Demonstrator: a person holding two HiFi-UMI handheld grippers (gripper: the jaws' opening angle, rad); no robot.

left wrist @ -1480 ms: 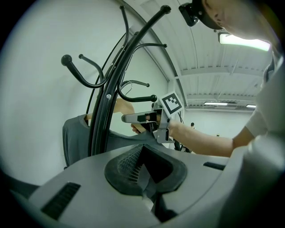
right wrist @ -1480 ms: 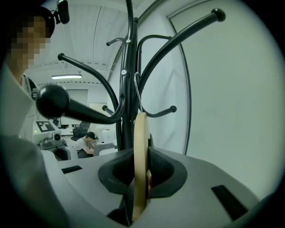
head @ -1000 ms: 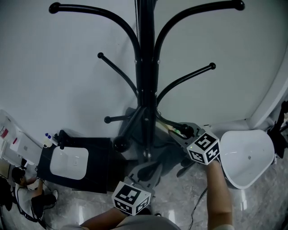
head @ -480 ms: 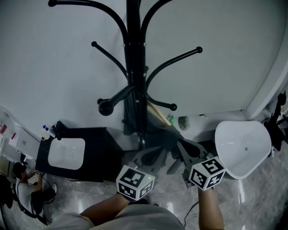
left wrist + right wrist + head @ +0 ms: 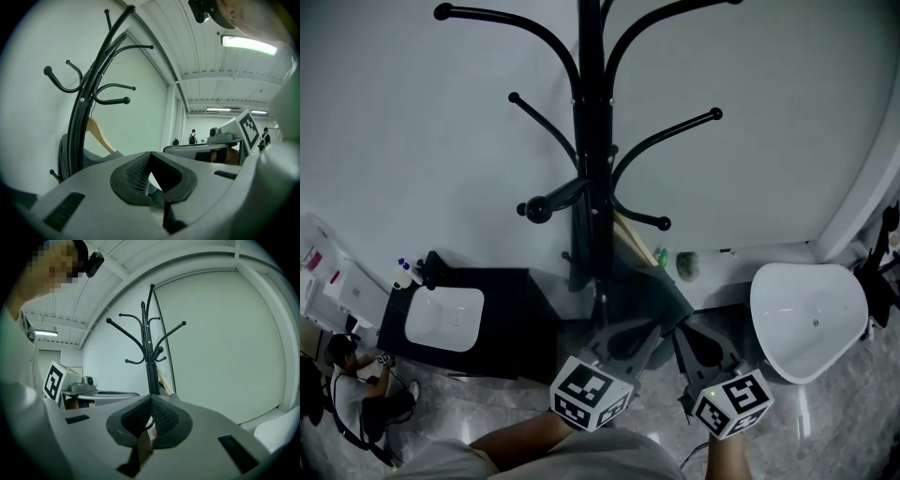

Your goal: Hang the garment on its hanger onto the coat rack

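Observation:
A black coat rack (image 5: 592, 141) stands against the white wall. A grey garment (image 5: 633, 295) on a wooden hanger (image 5: 635, 241) hangs low on the rack, beside its pole. Both grippers are below it, close to me and apart from the garment. My left gripper (image 5: 623, 339) has its jaws together with nothing between them. My right gripper (image 5: 701, 345) is the same, shut and empty. In the left gripper view the hanger (image 5: 99, 134) and garment (image 5: 93, 157) show behind the rack pole (image 5: 77, 126). The right gripper view shows the whole rack (image 5: 150, 352) farther off.
A black cabinet with a white basin (image 5: 443, 319) stands left of the rack's foot. A white tub chair (image 5: 811, 319) sits at the right. The floor is grey marble. A person (image 5: 347, 384) crouches at the far left; others stand far off (image 5: 192, 137).
My right gripper has drawn back from the hanger's hook, down and toward me. The garment now hangs on the rack by itself. The left gripper has hardly moved.

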